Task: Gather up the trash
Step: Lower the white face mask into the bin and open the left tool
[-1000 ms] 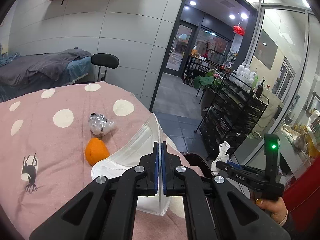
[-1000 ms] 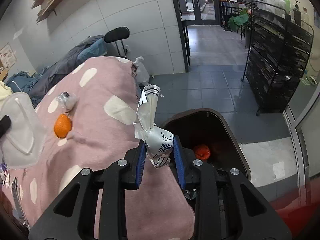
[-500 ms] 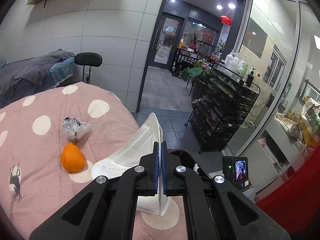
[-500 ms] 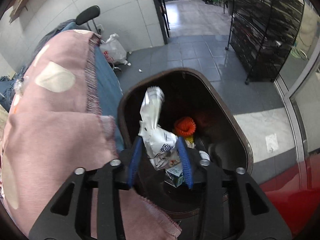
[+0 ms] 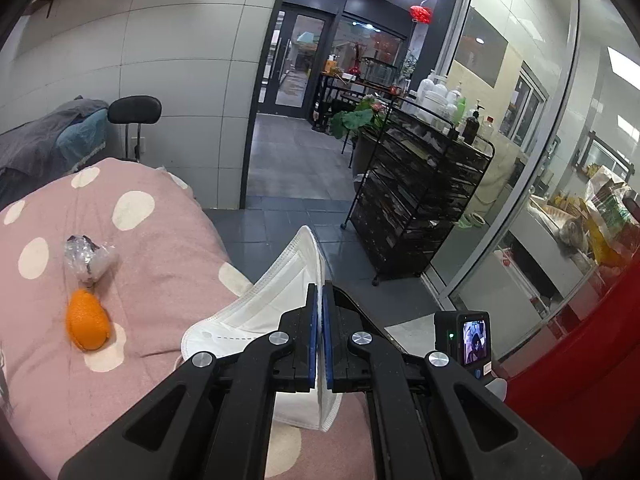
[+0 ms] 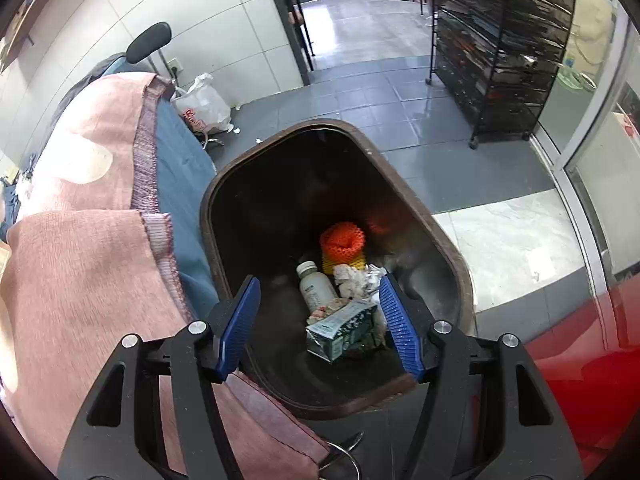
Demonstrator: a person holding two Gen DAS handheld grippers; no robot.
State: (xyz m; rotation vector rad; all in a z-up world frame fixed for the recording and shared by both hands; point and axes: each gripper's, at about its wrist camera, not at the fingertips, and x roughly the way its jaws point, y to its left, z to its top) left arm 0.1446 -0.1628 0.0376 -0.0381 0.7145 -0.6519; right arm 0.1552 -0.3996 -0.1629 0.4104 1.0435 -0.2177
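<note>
L gripper (image 5: 319, 336) has its blue pads pressed together w/ a white face mask (image 5: 264, 308) pinched between them; mask fans out to the left and up past the fingertips, lower edge hanging below the jaws, over the pink polka-dot blanket (image 5: 160, 248). On the blanket, well left of the mask: an orange peel piece (image 5: 87, 325) and just beyond it, nearly touching, a crumpled clear plastic wrapper (image 5: 89, 258). Lower right in the L view, a small device w/ a lit screen (image 5: 468, 340), prob. part of the other gripper rig, can't tell for sure. R gripper (image 6: 320, 320) is spread wide, nothing between its blue pads (image 6: 240, 326), and sits right over the dark brown trash bin (image 6: 420, 208), which stands on the floor just beside the blanket's hem. Inside the bin at the bottom: an orange mesh sleeve (image 6: 343, 240), a small white bottle (image 6: 316, 286) lying beside it, crumpled white paper/wrapper (image 6: 356, 276) touching the bottle's right side, and a green-and-white carton pack (image 6: 344, 330) nearest the gripper, framed between the two fingers. Bkgd: black wire rack (image 6: 496, 44) w/ bottles on top, white plastic bag (image 6: 204, 108) on the grey tile floor near the wall, black stool (image 5: 134, 110) behind the bed.
</note>
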